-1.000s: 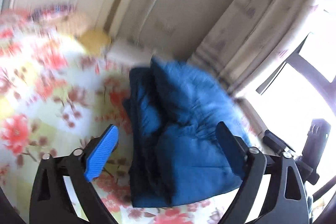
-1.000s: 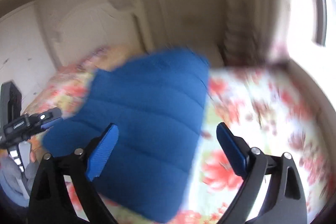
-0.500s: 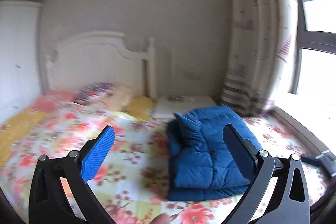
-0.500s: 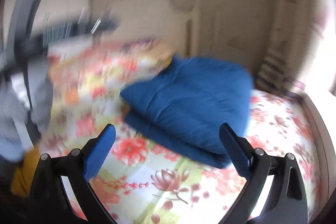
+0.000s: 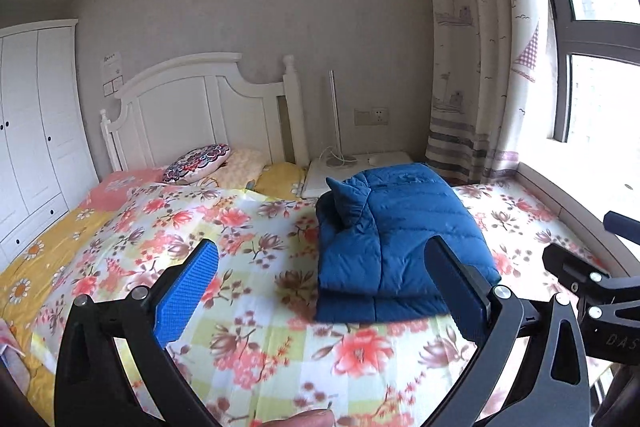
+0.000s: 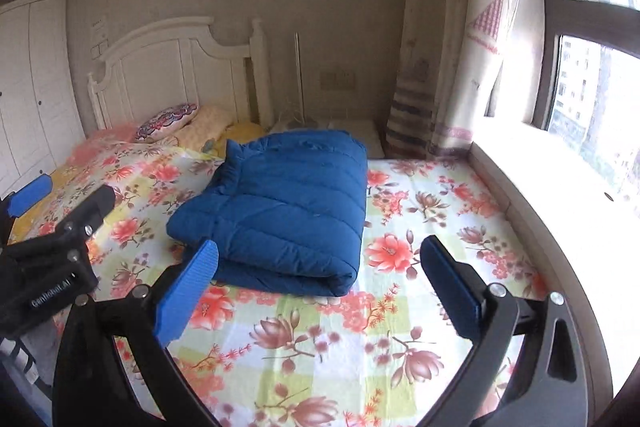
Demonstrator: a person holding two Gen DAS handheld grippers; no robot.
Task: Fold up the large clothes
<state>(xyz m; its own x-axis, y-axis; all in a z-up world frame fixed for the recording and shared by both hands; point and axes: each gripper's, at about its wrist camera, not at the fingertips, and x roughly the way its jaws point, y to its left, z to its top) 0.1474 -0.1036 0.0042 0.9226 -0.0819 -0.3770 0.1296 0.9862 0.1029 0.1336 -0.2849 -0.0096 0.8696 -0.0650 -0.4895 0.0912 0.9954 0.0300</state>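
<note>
A blue quilted jacket lies folded into a thick bundle on the flowered bedspread, toward the bed's right side. The right wrist view has the same jacket just beyond the fingertips. My left gripper hangs above the bedspread, open wide, nothing between its blue pads, short of the bundle's near edge. My right gripper is also open and empty, pulled back from the bundle. Each gripper's black frame shows at the edge of the other's view: the right one, the left one.
A white headboard with pillows stands at the far end. A white nightstand with a lamp sits beside it. Curtains and a window ledge run along the right. A white wardrobe stands left.
Both grippers have pulled back and risen away from the folded jacket, which now lies farther off on the bed. The left gripper has rolled level. Motion blur is gone.
</note>
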